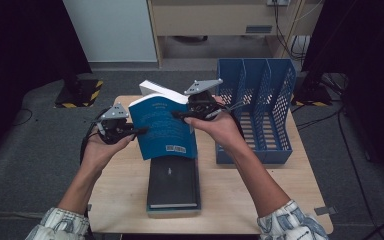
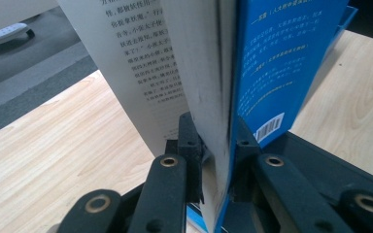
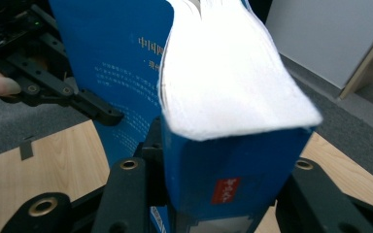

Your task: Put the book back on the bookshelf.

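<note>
Black hardback (image 1: 173, 182), matte, flat on a teal book on the pale wood surface (image 1: 125, 190), below both fingers. Left gripper (image 1: 141, 131) fingers clamp the blue paperback (image 1: 162, 125) glossy cover edge; right gripper (image 1: 179, 115) fingers clamp its thick spine. Perforated blue plastic file rack (image 1: 260, 112) beyond.

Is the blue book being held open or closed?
Partly open: the blue book has its cover and some pages pinched apart by the left gripper, while the right gripper clamps the thick rest.
</note>
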The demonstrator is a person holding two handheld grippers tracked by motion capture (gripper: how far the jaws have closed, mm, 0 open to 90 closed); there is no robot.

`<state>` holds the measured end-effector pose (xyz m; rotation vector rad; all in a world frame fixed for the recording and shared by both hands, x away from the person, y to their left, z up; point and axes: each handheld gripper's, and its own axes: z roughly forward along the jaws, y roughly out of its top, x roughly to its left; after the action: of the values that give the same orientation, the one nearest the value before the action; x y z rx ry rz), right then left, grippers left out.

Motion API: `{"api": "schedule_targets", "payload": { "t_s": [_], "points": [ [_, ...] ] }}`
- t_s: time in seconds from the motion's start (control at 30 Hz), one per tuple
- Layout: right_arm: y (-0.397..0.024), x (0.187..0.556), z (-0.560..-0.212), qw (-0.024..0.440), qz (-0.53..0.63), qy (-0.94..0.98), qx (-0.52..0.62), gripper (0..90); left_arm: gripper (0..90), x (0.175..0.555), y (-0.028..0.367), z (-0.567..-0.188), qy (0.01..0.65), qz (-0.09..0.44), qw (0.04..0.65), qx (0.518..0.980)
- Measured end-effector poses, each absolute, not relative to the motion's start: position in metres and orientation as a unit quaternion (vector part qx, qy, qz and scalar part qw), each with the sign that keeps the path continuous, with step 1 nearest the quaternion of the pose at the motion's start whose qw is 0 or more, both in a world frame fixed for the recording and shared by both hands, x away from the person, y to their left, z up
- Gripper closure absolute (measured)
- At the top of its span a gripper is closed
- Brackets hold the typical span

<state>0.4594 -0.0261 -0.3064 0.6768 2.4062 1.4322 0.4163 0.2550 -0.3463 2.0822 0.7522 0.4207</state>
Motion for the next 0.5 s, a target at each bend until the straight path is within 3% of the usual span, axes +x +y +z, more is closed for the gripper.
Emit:
{"api": "schedule_targets", "payload": {
  "t_s": [0.5],
  "points": [
    [-0.033,0.444,-0.304,0.125,0.482,0.842,0.207,59.3,78.9,0.408,0.253,-0.347,0.284,0.166,0.434,0.839]
  ]
}}
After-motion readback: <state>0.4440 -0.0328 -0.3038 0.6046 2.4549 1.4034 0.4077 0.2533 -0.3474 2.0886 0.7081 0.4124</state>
